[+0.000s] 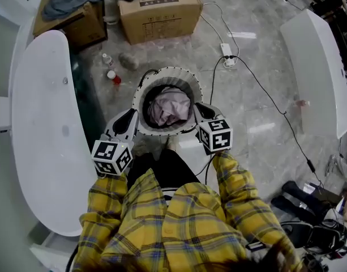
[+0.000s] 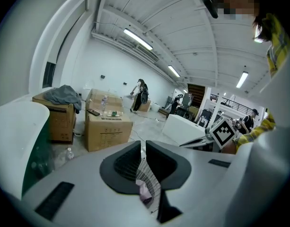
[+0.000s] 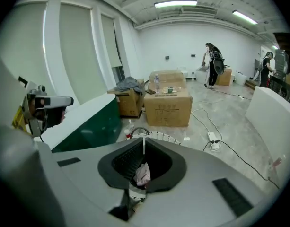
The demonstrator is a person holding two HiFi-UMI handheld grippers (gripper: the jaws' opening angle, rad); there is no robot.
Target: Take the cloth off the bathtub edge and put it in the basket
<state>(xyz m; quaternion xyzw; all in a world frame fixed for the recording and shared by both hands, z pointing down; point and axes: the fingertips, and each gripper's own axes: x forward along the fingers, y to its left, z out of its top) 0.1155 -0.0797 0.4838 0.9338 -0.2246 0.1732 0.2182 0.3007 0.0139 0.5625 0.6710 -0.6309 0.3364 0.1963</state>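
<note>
A round white mesh basket point(image 1: 162, 72) stands on the floor just ahead of me, and the crumpled pinkish cloth point(image 1: 168, 109) lies inside it. My left gripper point(image 1: 132, 117) hangs over the basket's near-left rim, my right gripper point(image 1: 200, 109) over its near-right rim. In the left gripper view the left gripper point(image 2: 140, 148) is shut to a thin slit, with the basket wall point(image 2: 147, 174) and cloth point(image 2: 145, 193) showing below it. In the right gripper view the right gripper point(image 3: 145, 143) is shut and empty, above the cloth point(image 3: 143, 174).
A white bathtub point(image 1: 46, 129) runs along my left, another point(image 1: 320, 72) at the far right. Cardboard boxes point(image 1: 159, 7) stand beyond the basket, two small bottles point(image 1: 112, 75) lie beside it, and a power strip point(image 1: 227, 51) with cables crosses the floor to the right.
</note>
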